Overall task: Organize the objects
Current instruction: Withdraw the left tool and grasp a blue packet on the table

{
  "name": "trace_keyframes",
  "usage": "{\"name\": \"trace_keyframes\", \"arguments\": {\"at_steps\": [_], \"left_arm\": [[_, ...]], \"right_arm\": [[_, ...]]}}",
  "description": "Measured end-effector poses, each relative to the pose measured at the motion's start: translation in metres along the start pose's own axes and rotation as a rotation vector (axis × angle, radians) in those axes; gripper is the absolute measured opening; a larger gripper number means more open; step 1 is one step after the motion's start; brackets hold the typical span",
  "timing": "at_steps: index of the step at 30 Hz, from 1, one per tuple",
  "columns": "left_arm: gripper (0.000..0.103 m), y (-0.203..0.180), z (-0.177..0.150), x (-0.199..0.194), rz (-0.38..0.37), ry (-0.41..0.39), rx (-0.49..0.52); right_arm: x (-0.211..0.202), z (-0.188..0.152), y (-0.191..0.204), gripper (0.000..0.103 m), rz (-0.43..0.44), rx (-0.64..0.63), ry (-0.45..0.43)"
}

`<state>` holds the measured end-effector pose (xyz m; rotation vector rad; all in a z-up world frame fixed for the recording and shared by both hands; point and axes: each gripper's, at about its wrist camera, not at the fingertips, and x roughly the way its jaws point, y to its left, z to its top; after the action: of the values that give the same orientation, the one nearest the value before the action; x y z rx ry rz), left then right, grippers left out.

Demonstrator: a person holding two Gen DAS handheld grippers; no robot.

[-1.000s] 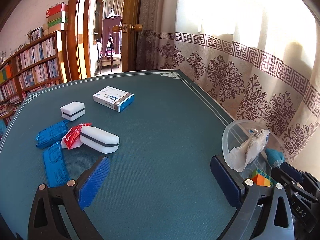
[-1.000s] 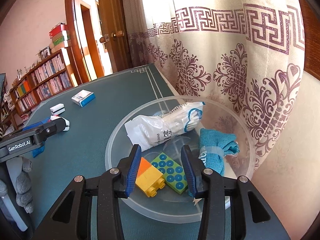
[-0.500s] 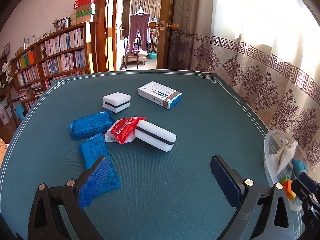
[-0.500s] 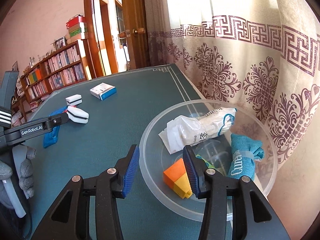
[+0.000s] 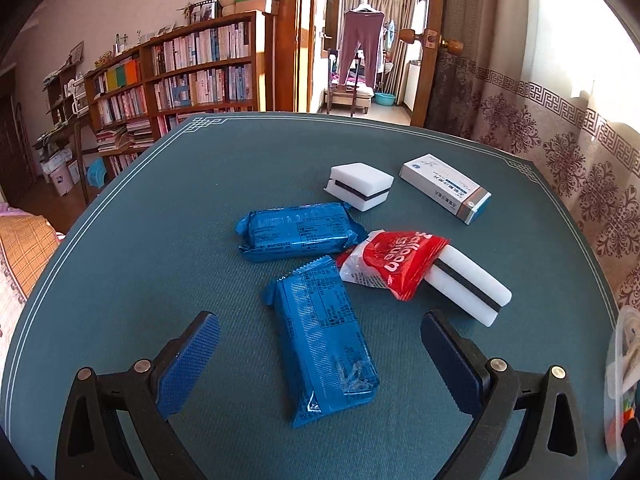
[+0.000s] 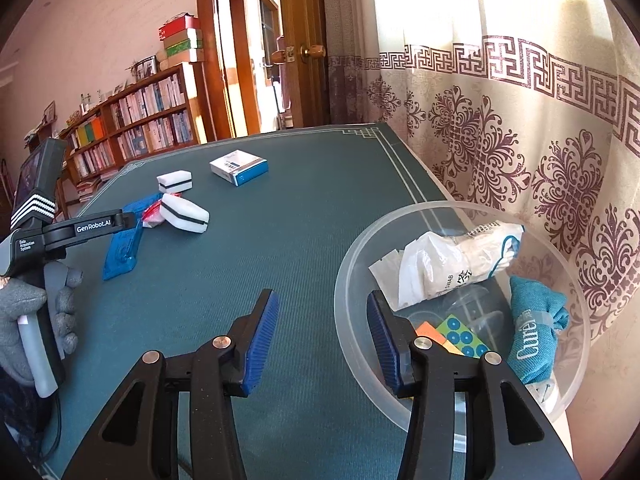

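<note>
Blue packet (image 5: 326,344) flat on the bench (image 5: 200,208), lying lengthwise straight ahead between the spread, empty fingers of the left gripper (image 5: 318,350); probably light, crinkly and slippery, so best pinched across its narrow width near the middle. Just beyond, second blue packet (image 5: 298,230), red pouch (image 5: 394,264) and white sponge (image 5: 468,284). Right gripper (image 6: 324,340) likewise open and empty, level above the bench, right finger over the rim of the clear bowl (image 6: 352,256).
</note>
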<state>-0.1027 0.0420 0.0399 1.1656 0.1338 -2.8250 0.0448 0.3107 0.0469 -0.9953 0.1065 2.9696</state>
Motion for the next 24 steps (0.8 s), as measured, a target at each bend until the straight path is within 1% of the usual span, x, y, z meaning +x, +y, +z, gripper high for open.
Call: {"name": "trace_keyframes", "arguments": {"at_steps": [3, 9, 12, 14, 15, 16, 17, 18, 20, 24], "left_arm": [[0.103, 0.005, -0.001, 0.010, -0.002, 0.032, -0.018], [0.102, 0.012, -0.002, 0.018, -0.016, 0.062, -0.030], [0.092, 0.013, -0.004, 0.021, -0.019, 0.073, -0.022], [0.078, 0.013, -0.006, 0.025, -0.030, 0.096, -0.020], [0.077, 0.013, -0.006, 0.027, -0.030, 0.103, -0.018], [0.075, 0.013, -0.007, 0.026, -0.028, 0.092, -0.012], [0.070, 0.013, -0.007, 0.025, -0.035, 0.094, -0.008], [0.067, 0.012, -0.007, 0.025, -0.042, 0.092, -0.005], [0.055, 0.010, -0.007, 0.023, -0.055, 0.090, 0.007], [0.052, 0.008, -0.009, 0.019, -0.067, 0.086, 0.029]], "right_arm": [[0.004, 0.001, 0.007, 0.052, 0.015, -0.018, 0.006], [0.013, 0.002, 0.016, 0.053, 0.045, -0.048, 0.024], [0.016, 0.002, 0.019, 0.053, 0.056, -0.047, 0.033], [0.018, 0.003, 0.021, 0.053, 0.059, -0.049, 0.037], [0.019, 0.003, 0.022, 0.053, 0.061, -0.049, 0.038], [0.019, 0.003, 0.022, 0.053, 0.063, -0.051, 0.039], [0.020, 0.003, 0.023, 0.053, 0.065, -0.053, 0.041], [0.020, 0.003, 0.024, 0.053, 0.066, -0.055, 0.042], [0.022, 0.003, 0.024, 0.053, 0.070, -0.056, 0.048], [0.028, 0.005, 0.024, 0.053, 0.094, -0.043, 0.072]]}}
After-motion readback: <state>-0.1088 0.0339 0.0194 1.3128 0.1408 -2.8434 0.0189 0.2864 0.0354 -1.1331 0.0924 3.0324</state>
